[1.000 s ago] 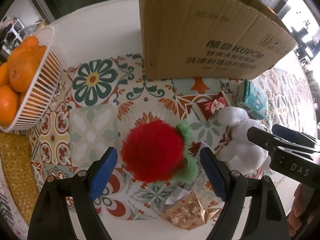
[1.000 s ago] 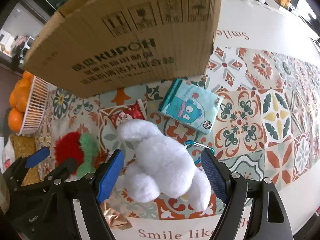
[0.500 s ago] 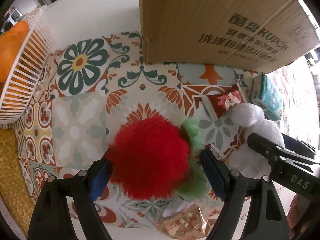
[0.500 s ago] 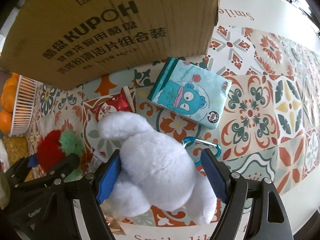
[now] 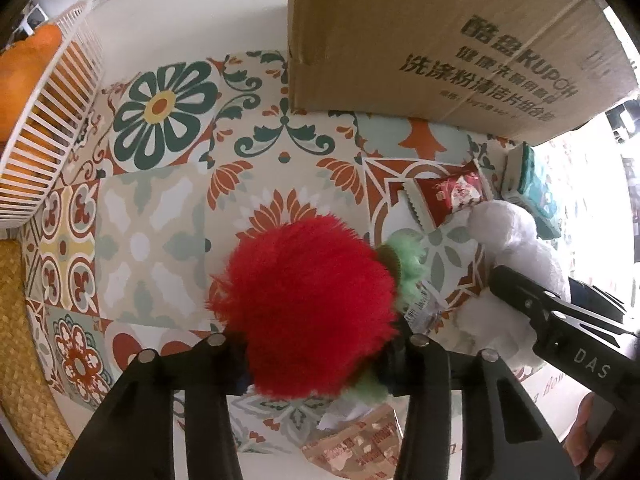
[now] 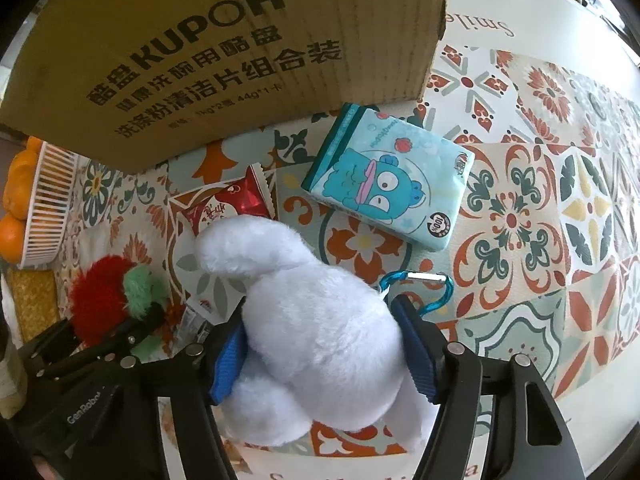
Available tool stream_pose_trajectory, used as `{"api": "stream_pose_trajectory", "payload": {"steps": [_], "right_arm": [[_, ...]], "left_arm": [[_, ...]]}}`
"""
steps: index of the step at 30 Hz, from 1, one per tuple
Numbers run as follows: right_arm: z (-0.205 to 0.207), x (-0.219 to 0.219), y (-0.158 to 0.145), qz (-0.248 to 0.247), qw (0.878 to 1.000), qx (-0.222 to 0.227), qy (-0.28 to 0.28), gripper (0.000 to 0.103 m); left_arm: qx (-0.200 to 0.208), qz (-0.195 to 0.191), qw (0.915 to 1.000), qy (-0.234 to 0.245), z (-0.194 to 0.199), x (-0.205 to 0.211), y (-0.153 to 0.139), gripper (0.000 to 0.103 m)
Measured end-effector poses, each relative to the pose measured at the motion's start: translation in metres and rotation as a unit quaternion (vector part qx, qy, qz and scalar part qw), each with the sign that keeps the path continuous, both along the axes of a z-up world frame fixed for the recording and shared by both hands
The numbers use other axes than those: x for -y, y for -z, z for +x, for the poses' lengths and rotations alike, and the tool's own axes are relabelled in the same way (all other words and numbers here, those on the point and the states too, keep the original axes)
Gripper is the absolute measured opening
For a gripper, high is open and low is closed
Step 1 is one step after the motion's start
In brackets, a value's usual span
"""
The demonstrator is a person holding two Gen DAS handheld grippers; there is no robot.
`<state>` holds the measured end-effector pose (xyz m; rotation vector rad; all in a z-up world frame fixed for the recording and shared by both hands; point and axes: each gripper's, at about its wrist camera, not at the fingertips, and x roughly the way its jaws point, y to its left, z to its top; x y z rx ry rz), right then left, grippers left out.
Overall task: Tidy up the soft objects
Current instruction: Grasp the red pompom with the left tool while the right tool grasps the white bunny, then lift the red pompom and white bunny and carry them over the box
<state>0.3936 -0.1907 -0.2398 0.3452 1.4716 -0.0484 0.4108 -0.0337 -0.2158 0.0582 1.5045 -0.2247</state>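
Observation:
A fluffy red plush (image 5: pixel 312 304) with a green tuft (image 5: pixel 408 264) lies on the patterned tablecloth (image 5: pixel 152 248). My left gripper (image 5: pixel 314 360) points straight down over it. Its jaws are closing, and both fingers are sunk into the red fur, which hides the pads. To the right lies a white plush toy (image 6: pixel 320 340) with a blue carabiner (image 6: pixel 424 284). My right gripper (image 6: pixel 322 356) straddles it, jaws closing, blue pads (image 6: pixel 226 360) pressed into its sides. The right wrist view shows the red plush (image 6: pixel 100 300) at the left.
A large cardboard box (image 5: pixel 440 40) stands close behind both toys. A red snack packet (image 6: pixel 228 208) and a blue tissue pack (image 6: pixel 388 192) lie in front of it. A white basket (image 5: pixel 48 128) of oranges sits at the left beside a woven mat (image 5: pixel 24 340). A brown foil packet (image 5: pixel 360 448) lies near the front edge.
Both grippers have come down over their toys. The left jaws closed from wide apart into the red fur. The right jaws narrowed onto the white plush.

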Motion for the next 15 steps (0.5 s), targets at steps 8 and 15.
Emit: {"api": "stream_pose_trajectory", "payload": {"steps": [8, 15], "right_arm": [[-0.019, 0.002, -0.016, 0.005, 1.0, 0.02, -0.004, 0.066], [-0.032, 0.008, -0.039, 0.001, 0.998, 0.055, -0.005, 0.066]], "left_arm": [[0.033, 0.0, 0.9994, 0.011, -0.014, 0.005, -0.029, 0.041], [0.067, -0.009, 0.9976, 0.015, -0.028, 0.007, -0.058, 0.041]]}}
